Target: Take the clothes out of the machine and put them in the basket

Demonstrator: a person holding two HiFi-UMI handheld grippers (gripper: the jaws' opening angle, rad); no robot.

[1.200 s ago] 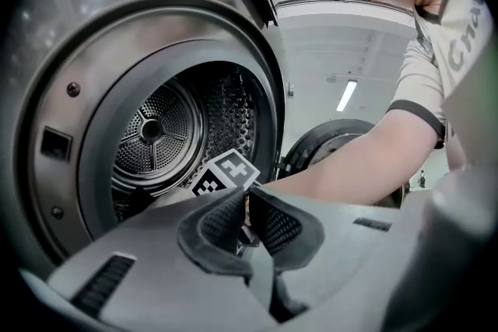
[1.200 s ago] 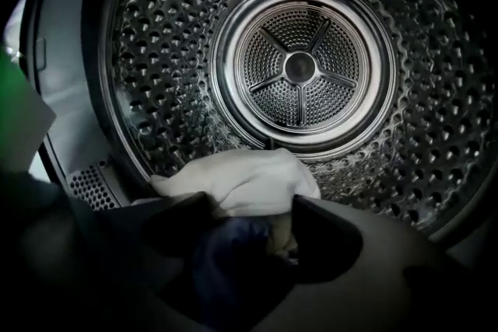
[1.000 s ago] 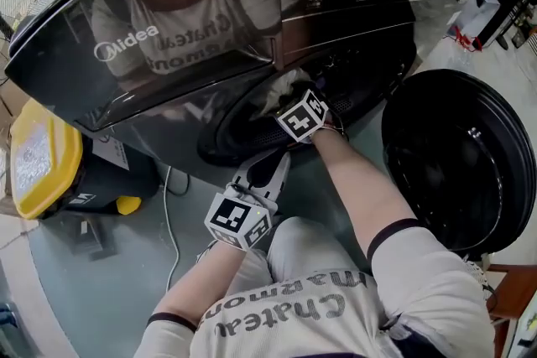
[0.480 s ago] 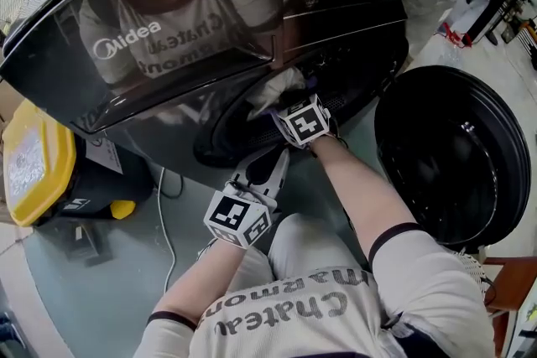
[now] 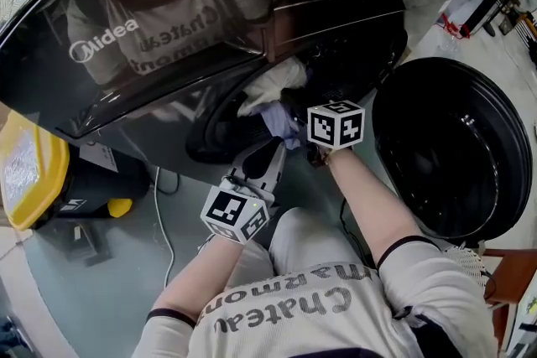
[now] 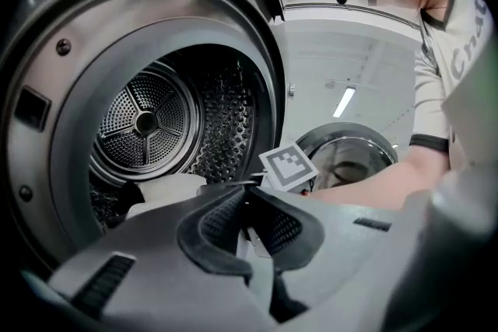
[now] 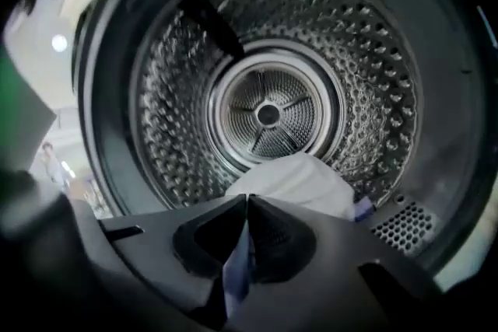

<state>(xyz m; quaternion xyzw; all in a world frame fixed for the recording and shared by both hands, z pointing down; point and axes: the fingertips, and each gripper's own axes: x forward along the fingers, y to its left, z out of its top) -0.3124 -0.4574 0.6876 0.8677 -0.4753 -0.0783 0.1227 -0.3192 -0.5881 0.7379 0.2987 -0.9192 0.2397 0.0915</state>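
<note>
Right jaws: the right gripper [image 7: 247, 202] is closed all the way. Its pads pinch a strip of pale bluish cloth [image 7: 236, 268], which hangs down between them.
Left jaws: the tips of the left gripper [image 6: 247, 189] meet. A pale patch shows low in the gap behind the tips, and I cannot tell whether it is fabric or part of the gripper itself.
Clothes: a white garment [image 7: 299, 176] lies bunched on the drum floor at the front, just beyond the right gripper's tips. In the head view it bulges out at the mouth of the machine, just above the bluish cloth.
Drum: the perforated steel drum [image 7: 350, 89] has a three-spoked hub at the centre of its back wall.
Right gripper's place: it sits at the mouth of the drum, with the right marker cube [image 5: 336, 123] just outside the opening. The person's forearm [image 5: 369, 197] runs back from it.
Left gripper's place: it is lower than the right gripper and to its left, near it but apart. It points at the lower rim of the opening, and the left marker cube [image 5: 235, 214] is nearest the person.
Machine: a dark, glossy Midea front-loading machine [image 5: 126, 46] whose front mirrors the person's lettered T-shirt.
Door: the round door [image 5: 453, 147] stands swung wide open to the right of the opening.
Floor: a white cable [image 5: 159, 214] trails across the grey floor [image 5: 101, 281]. A yellow-topped container [image 5: 21, 168] stands beside the machine at the left edge.
</note>
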